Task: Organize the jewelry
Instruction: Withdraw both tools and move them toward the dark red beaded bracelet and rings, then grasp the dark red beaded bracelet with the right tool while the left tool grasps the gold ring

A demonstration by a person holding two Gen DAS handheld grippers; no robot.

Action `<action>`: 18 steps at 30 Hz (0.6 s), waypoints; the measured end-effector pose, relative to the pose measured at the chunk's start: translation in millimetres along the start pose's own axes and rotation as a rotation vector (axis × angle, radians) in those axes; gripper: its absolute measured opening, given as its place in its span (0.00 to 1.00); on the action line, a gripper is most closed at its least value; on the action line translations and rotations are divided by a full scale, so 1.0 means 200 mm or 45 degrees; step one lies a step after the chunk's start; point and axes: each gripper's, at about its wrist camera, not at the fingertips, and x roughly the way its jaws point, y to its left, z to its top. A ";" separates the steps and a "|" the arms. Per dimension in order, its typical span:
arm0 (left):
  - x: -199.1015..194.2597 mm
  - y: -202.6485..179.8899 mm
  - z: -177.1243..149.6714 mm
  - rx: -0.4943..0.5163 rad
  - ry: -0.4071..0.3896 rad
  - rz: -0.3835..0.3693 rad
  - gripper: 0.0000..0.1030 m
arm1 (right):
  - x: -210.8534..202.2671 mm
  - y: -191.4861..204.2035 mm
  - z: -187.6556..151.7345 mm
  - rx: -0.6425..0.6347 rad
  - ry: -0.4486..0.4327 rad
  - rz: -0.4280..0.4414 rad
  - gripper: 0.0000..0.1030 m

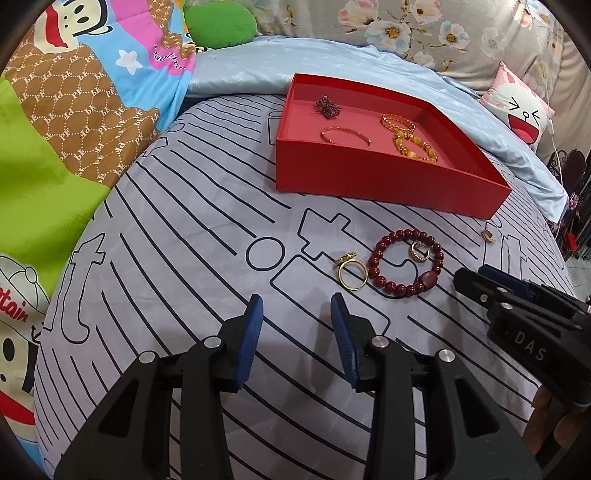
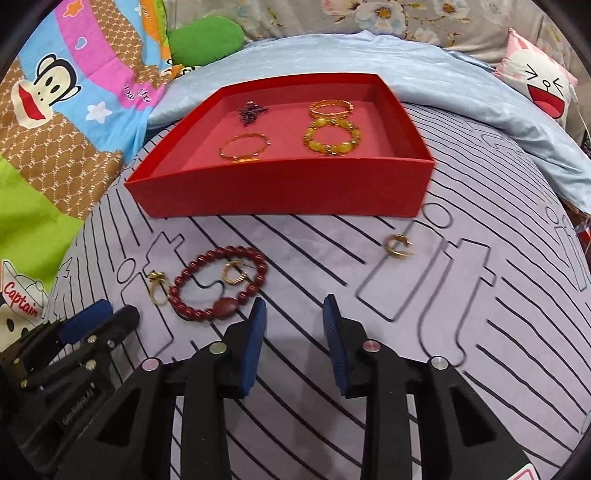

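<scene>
A red box (image 1: 369,177) (image 2: 280,192) on the striped sheet holds a dark beaded piece (image 1: 327,106), a thin gold bangle (image 1: 345,134), a gold chain bracelet (image 1: 397,122) and a yellow bead bracelet (image 1: 415,147). In front of it lie a dark red bead bracelet (image 1: 406,264) (image 2: 218,282) with a gold ear cuff (image 1: 419,253) (image 2: 234,275) inside its loop, a gold ring (image 1: 351,273) (image 2: 159,288) to its left, and another gold ear cuff (image 2: 397,245) (image 1: 488,235) to the right. My left gripper (image 1: 297,306) and right gripper (image 2: 294,308) hover open over the sheet, nothing between the fingers.
A cartoon-print quilt (image 1: 66,122) covers the left side. A light blue blanket (image 1: 240,74) and floral pillow (image 1: 406,26) lie behind the box, a pink-and-white cushion (image 1: 517,103) at the right. The bed's edge drops off at far right.
</scene>
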 end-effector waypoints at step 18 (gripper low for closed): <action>-0.01 0.02 0.03 -0.023 -0.009 0.005 0.36 | 0.07 0.15 0.05 -0.094 -0.003 -0.040 0.36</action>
